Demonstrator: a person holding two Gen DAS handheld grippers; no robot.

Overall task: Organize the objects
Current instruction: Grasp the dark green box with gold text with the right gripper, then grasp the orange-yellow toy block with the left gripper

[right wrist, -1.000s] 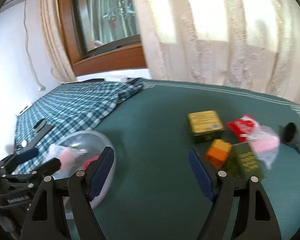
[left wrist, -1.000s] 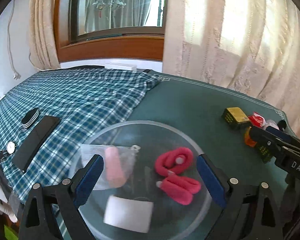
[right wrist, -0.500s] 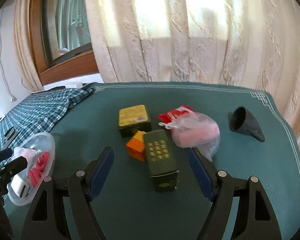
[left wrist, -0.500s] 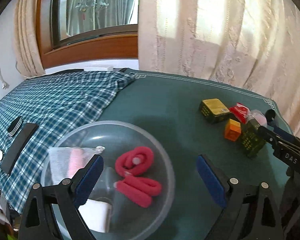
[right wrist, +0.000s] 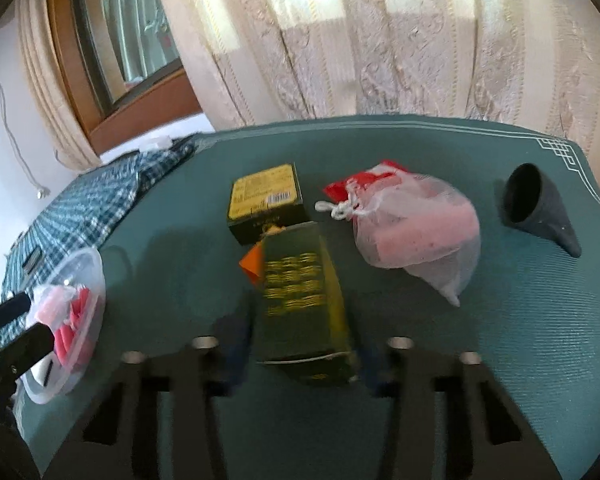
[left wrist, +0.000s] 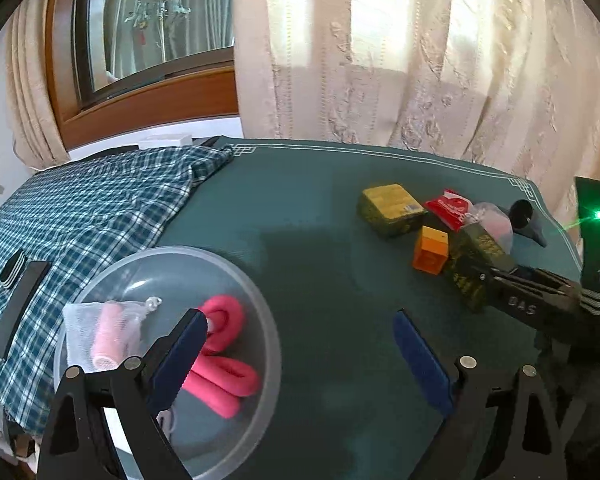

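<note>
A: Where is the dark green box (right wrist: 304, 300)?
B: It lies on the green worktop (right wrist: 520, 320), long side running away from the right tool (right wrist: 300, 354). Its near end sits between the tool's two fingers. The picture is blurred there, so contact cannot be confirmed, and whether the tool is spread or pinching the box cannot be told.

A: What adjoins the box?
B: An orange block (left wrist: 431, 250) touches its left flank. A yellow-topped box (right wrist: 266, 200) lies just beyond. A mesh pouch (right wrist: 416, 236) with pink contents lies to the right, overlapping a red packet (left wrist: 449, 207). A dark cone (right wrist: 536, 210) lies well apart, near the worktop's right edge.

A: State of the left tool (left wrist: 300, 354)?
B: Spread wide and holding nothing. It hangs over the right rim of the clear bowl (left wrist: 256, 292).

A: Bowl contents?
B: Pink foam rollers (left wrist: 224, 356) and a small mesh bag (left wrist: 104, 332) holding a pink roller. The bowl stands on the worktop beside a checked cloth (left wrist: 92, 216).
</note>
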